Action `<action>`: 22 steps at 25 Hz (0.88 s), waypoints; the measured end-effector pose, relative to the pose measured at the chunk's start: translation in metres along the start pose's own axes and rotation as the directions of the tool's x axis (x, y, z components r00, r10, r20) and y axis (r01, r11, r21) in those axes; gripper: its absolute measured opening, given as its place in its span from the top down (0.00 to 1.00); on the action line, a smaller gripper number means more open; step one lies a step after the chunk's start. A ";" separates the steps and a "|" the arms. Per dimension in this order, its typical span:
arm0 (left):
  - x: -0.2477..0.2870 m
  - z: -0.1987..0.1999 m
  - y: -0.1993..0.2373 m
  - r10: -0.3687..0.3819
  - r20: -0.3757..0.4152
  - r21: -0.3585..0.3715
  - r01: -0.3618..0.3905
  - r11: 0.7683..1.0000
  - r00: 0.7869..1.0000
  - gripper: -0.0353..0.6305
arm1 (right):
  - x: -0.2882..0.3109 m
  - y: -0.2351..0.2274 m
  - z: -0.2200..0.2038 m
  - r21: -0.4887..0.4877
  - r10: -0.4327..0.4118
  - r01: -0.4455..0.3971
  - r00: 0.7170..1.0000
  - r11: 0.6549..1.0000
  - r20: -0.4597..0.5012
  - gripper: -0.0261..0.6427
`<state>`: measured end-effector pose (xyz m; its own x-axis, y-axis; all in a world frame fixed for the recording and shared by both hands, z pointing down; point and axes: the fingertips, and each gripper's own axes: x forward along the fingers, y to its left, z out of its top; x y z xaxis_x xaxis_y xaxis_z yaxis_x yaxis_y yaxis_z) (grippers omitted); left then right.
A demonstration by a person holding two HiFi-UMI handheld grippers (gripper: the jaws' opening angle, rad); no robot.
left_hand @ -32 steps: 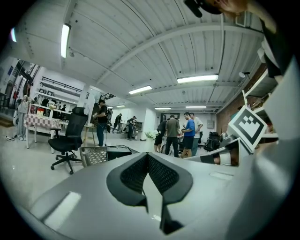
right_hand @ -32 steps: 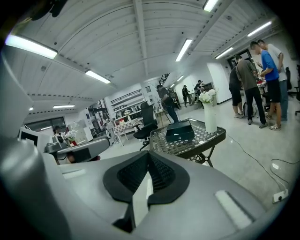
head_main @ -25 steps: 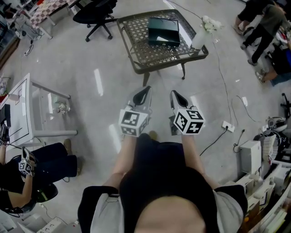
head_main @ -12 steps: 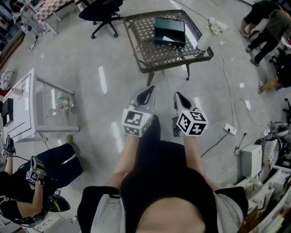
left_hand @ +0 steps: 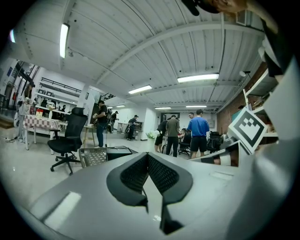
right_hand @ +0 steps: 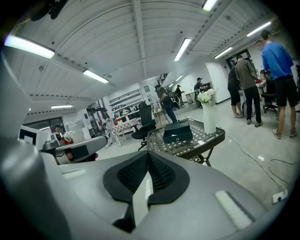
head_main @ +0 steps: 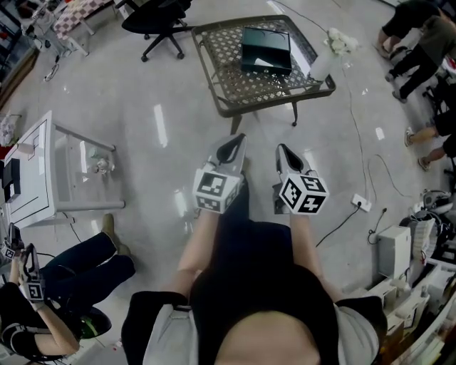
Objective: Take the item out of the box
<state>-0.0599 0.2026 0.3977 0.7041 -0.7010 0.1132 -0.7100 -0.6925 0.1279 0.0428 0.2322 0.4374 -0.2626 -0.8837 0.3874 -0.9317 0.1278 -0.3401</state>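
Note:
A dark closed box (head_main: 266, 50) lies on a brown metal mesh table (head_main: 235, 85) at the top of the head view, well ahead of both grippers. My left gripper (head_main: 232, 144) and right gripper (head_main: 284, 152) hang side by side over the bare floor, pointing toward the table, both shut with nothing between the pads. In the right gripper view the box (right_hand: 178, 132) sits on the table (right_hand: 197, 145) beyond the shut right gripper (right_hand: 148, 158). The left gripper view shows the box (left_hand: 118, 152) small and far past the shut left gripper (left_hand: 148, 158).
A white vase with flowers (head_main: 325, 55) stands on the table's right corner. A black office chair (head_main: 153, 21) is behind the table, a white glass-topped side table (head_main: 43, 167) at left. One person sits at lower left (head_main: 64, 278), others stand at right (head_main: 420, 36). A cable and power strip (head_main: 358, 202) lie on the floor.
The head view has shifted a little, so the table sits slightly further right. The seated person at lower left has moved. Both grippers keep the same shut pose.

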 end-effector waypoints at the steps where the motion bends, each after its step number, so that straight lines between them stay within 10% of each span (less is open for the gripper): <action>1: 0.003 0.001 0.003 0.003 0.002 0.003 -0.003 1.000 1.000 0.94 | 0.003 -0.002 0.002 0.002 -0.002 0.002 1.000 1.000 0.003 0.96; 22: 0.070 0.005 0.067 0.033 -0.029 -0.031 -0.034 0.999 0.999 0.94 | 0.085 -0.020 0.037 0.022 0.004 -0.004 0.999 1.000 -0.032 0.96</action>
<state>-0.0580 0.1064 0.4093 0.6804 -0.7182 0.1455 -0.7327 -0.6627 0.1548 0.0482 0.1380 0.4450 -0.2747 -0.8681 0.4134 -0.9250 0.1210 -0.3603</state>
